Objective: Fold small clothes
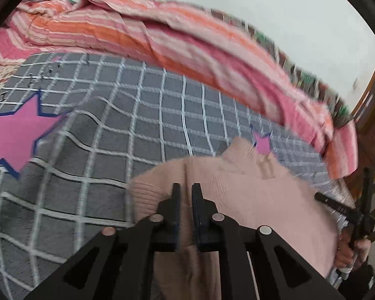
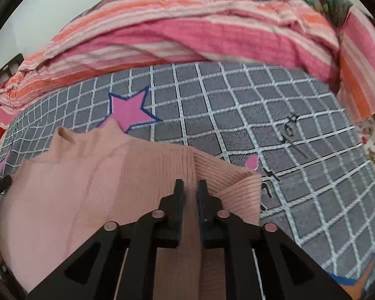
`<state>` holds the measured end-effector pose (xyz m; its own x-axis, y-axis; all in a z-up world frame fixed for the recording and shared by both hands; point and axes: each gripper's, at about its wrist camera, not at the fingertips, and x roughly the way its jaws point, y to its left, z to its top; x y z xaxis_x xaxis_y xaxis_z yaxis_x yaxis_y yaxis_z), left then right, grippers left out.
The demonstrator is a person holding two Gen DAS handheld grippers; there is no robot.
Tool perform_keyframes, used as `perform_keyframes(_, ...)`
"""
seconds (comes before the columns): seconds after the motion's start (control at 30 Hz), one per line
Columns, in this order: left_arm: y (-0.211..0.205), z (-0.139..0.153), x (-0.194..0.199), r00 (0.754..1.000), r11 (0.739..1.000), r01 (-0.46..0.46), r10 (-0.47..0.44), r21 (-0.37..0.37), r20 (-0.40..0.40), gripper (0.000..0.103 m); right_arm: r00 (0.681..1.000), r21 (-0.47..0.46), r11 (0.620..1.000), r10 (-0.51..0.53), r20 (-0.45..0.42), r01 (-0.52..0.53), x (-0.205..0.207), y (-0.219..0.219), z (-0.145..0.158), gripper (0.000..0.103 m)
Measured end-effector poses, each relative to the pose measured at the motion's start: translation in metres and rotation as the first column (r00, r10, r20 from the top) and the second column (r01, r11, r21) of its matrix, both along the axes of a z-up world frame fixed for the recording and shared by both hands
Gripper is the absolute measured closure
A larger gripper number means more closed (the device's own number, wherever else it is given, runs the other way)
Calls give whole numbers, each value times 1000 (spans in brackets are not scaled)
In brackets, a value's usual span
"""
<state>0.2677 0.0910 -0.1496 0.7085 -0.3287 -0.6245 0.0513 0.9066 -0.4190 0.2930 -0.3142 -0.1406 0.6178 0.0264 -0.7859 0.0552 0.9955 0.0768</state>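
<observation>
A small pink knit sweater (image 1: 237, 195) lies spread on a grey checked bedspread (image 1: 112, 130), collar pointing away. My left gripper (image 1: 186, 192) is shut on the sweater's left part, with a fold of fabric between the fingers. In the right wrist view the same sweater (image 2: 87, 187) fills the lower left, and my right gripper (image 2: 190, 190) is shut on it near its ribbed cuff (image 2: 240, 192). The right gripper also shows at the far right of the left wrist view (image 1: 347, 212), held in a hand.
A rumpled pink and orange striped blanket (image 1: 162, 40) runs along the far side of the bed, also in the right wrist view (image 2: 212, 32). Pink stars (image 2: 130, 112) mark the bedspread (image 2: 287, 150). A wooden headboard (image 1: 372, 115) stands at the right.
</observation>
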Motion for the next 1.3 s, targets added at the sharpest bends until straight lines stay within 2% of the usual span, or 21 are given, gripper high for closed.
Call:
perform_keyframes(0.03,8,2,-3,1000,1000,-20,20,-6,14,82,1000,-1,1000,10,22,-10,-5,8,9,84)
perform_keyframes(0.1,25,4,-8,997,996,-82,81,31,13,73,998,-5,999,50,45,-50,-12,24,18,69)
perform_keyframes(0.23,49,-10,-9,988,983,-151,153,100,-14,73,985,10,986,168,48,-169,-22,73,25,64)
perform_keyframes(0.3,58,-21,-8,982,974,-180,185,135,-28,73,974,42,973,227,15,-228,-23,97,18,61)
perform_keyframes(0.37,64,-30,-7,979,971,-195,201,137,-29,73,965,41,965,261,-36,-259,-17,118,2,61)
perform_keyframes(0.47,63,-33,-4,981,973,-190,192,130,-1,66,970,-54,969,238,-53,-241,-11,138,-11,62)
perform_keyframes(0.53,60,-36,-5,986,975,-169,167,147,24,58,973,-67,972,220,-75,-225,-2,141,-16,62)
perform_keyframes(0.63,53,-35,-3,988,970,-157,151,188,45,55,975,-60,978,192,-109,-200,12,141,-18,62)
perform_keyframes(0.93,61,-37,0,988,981,-156,152,119,38,55,979,-81,984,148,-140,-160,47,142,-26,61)
perform_keyframes(1.13,63,-38,1,987,982,-156,153,103,38,55,981,-45,986,153,-117,-159,43,136,-26,61)
perform_keyframes(1.3,64,-39,2,988,983,-156,153,100,36,55,979,-28,985,166,-117,-170,18,138,-17,61)
